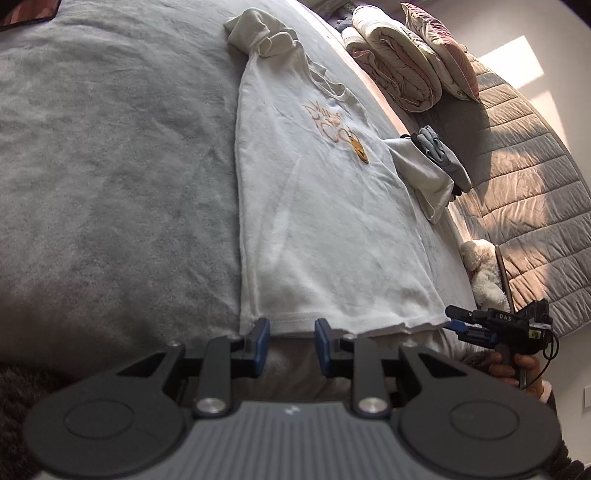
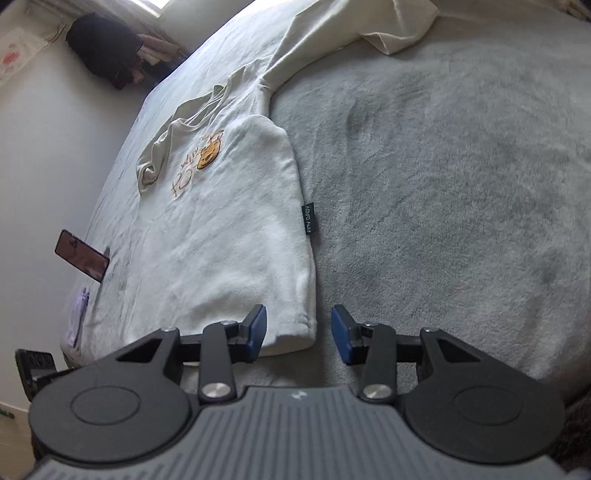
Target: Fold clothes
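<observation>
Grey blanket (image 1: 110,166) on the bed carries the white T-shirt (image 1: 314,221) flat, both sides folded in, and left gripper (image 1: 291,345) and right gripper (image 2: 298,334) hover, fingers spread and empty, at its hem, seemingly ready to fold it upward.

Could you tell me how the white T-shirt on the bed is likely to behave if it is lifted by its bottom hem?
The white T-shirt would probably sag between two grip points: it lies thin and flat, with soft wrinkles and a bunched sleeve. It looks light, barely denting the grey blanket. That fuzzy blanket may drag on it somewhat, so pushing would likely wrinkle it rather than slide it.
</observation>
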A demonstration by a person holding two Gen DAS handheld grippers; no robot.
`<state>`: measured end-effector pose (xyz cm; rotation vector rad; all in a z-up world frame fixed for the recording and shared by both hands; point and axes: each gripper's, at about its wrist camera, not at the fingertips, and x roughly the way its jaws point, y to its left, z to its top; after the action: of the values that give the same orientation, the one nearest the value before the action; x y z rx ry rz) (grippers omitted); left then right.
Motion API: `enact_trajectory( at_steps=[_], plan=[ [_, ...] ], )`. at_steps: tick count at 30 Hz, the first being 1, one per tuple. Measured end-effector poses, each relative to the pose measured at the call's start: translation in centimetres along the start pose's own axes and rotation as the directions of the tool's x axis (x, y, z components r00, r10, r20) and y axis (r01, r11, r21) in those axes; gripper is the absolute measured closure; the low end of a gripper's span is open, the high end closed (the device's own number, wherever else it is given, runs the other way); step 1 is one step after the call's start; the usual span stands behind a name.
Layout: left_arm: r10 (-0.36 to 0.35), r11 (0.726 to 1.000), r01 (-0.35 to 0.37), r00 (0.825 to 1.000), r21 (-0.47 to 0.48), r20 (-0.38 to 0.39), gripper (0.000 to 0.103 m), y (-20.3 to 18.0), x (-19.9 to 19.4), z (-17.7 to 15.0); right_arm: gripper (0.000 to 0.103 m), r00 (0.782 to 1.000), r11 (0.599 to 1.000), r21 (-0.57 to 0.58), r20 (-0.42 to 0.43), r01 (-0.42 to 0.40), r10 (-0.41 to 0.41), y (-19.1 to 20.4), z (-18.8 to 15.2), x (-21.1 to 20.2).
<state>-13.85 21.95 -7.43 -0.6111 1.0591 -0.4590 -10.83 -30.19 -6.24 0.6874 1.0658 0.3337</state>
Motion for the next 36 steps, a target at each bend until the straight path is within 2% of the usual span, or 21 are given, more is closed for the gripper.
enact_trajectory(
  at_steps=[2,5,7,8,9,10,11,12,14,17,20,22,25,26,27,29,31,33,36],
  plan=[
    [-0.021,0.999,0.021,1.000,-0.038,0.001,0.078,0.5,0.1,0.1,0.060,1.000,0.999,0.038,0.002,-0.019,0.019,-0.4,0.1,-0.1],
    [-0.050,0.994,0.050,0.999,-0.098,0.005,0.078,1.3,0.3,0.2,0.060,1.000,0.999,0.033,-0.001,-0.021,0.021,-0.3,-0.1,-0.2],
    [-0.038,0.994,0.039,0.999,-0.101,0.007,0.081,1.2,0.4,0.1,0.060,1.000,1.000,0.015,-0.010,-0.020,0.020,-0.1,-0.4,0.2],
    [-0.020,0.996,0.021,1.000,-0.088,0.010,0.086,1.0,0.5,0.1,0.060,1.000,1.000,0.003,-0.015,-0.021,0.021,0.1,-0.5,0.4],
    [0.005,0.998,-0.004,1.000,-0.069,0.015,0.101,0.7,0.4,0.0,0.064,1.000,1.000,-0.013,-0.016,-0.016,0.016,0.2,-0.6,0.6],
    [0.030,0.998,-0.029,0.999,-0.050,0.019,0.103,0.3,0.4,0.0,0.069,1.000,0.999,-0.034,-0.014,0.002,-0.003,0.5,-0.7,0.8],
    [0.055,0.998,-0.054,0.998,-0.031,0.025,0.103,0.0,0.4,-0.1,0.086,0.999,0.998,-0.054,-0.010,0.030,-0.030,0.6,-0.7,0.9],
    [0.083,0.997,-0.083,0.996,-0.009,0.031,0.103,-0.3,0.3,-0.1,0.092,0.999,0.997,-0.065,-0.005,0.039,-0.040,0.7,-0.8,0.8],
    [0.151,0.986,-0.154,0.987,0.061,0.053,0.103,-1.3,-0.5,-0.2,0.094,0.999,0.995,-0.084,0.005,0.048,-0.048,0.8,-1.0,0.5],
    [0.211,0.968,-0.219,0.975,0.124,0.074,0.103,-2.0,-1.6,-0.2,0.095,0.999,0.993,-0.114,0.026,0.040,-0.037,1.1,-1.2,-0.4],
    [0.298,0.936,-0.305,0.952,0.173,0.067,0.103,-1.6,-1.8,-0.3,0.096,0.997,0.986,-0.149,0.025,0.073,-0.070,1.2,-1.4,-0.4],
    [0.287,0.944,-0.294,0.956,0.148,0.065,0.103,-0.7,-1.9,-0.4,0.096,0.994,0.980,-0.171,0.011,0.105,-0.105,1.1,-1.6,0.4],
    [0.222,0.970,-0.229,0.971,0.084,0.086,0.103,0.4,-2.6,-0.4,0.095,0.992,0.969,-0.213,0.012,0.126,-0.126,1.6,-1.7,1.0],
    [0.198,0.977,-0.204,0.975,0.060,0.103,0.098,0.7,-3.0,-0.3,0.093,0.992,0.966,-0.227,0.009,0.127,-0.129,1.8,-1.7,0.9],
    [0.178,0.982,-0.183,0.977,0.039,0.117,0.090,0.9,-3.2,-0.2,0.086,0.992,0.964,-0.235,0.001,0.121,-0.125,2.0,-1.6,0.8],
    [0.161,0.986,-0.165,0.979,0.015,0.124,0.079,1.0,-3.2,0.2,0.083,0.992,0.963,-0.242,-0.009,0.118,-0.124,2.2,-1.4,0.6],
    [0.167,0.985,-0.171,0.978,0.019,0.128,0.077,0.6,-2.8,1.1,0.077,0.992,0.963,-0.245,-0.015,0.115,-0.122,2.5,-1.0,0.6],
    [0.186,0.981,-0.192,0.974,0.038,0.131,0.072,0.0,-2.2,2.2,0.066,0.993,0.963,-0.244,-0.013,0.114,-0.121,2.8,-0.5,0.7],
    [0.213,0.973,-0.224,0.967,0.064,0.138,0.067,-1.0,-1.2,4.0,0.065,0.990,0.957,-0.258,0.003,0.134,-0.138,3.6,0.6,0.9]
  ],
)
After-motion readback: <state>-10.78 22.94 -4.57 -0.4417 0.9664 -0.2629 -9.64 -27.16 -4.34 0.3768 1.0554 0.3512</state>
